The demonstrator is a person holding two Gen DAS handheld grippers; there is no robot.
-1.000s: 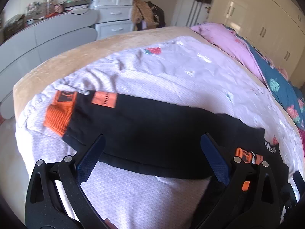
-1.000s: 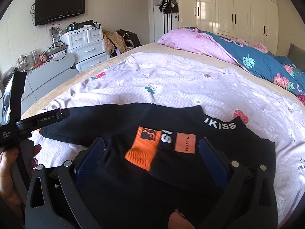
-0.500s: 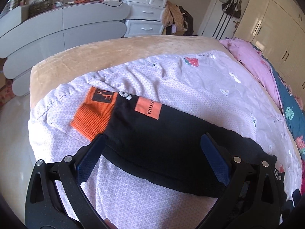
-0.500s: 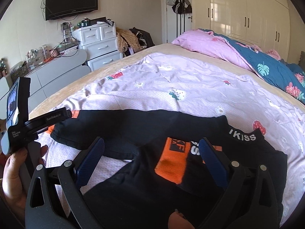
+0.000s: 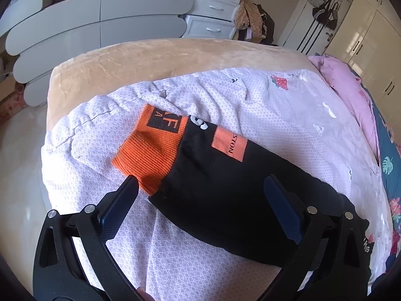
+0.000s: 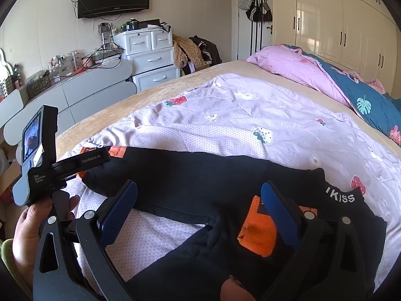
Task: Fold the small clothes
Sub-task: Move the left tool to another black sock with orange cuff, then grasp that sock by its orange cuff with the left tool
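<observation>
A bedroom, with a lilac quilt (image 5: 225,105) across the bed and a black top (image 6: 190,175) laid out on it for folding.

You have the left gripper (image 5: 200,188) low in the left wrist frame, jaws spread and empty, straddling the outstretched sleeve (image 5: 225,175) just behind its orange cuff (image 5: 153,150); that placement looks chosen to pick the sleeve end up and carry it over the body. Your right gripper (image 6: 200,193), lower centre of its own frame, hangs jaws apart and empty over the body, where the other orange cuff (image 6: 255,235) already lies folded in, below the collar (image 6: 340,197). Your left hand (image 6: 27,228) shows at lower left.
</observation>
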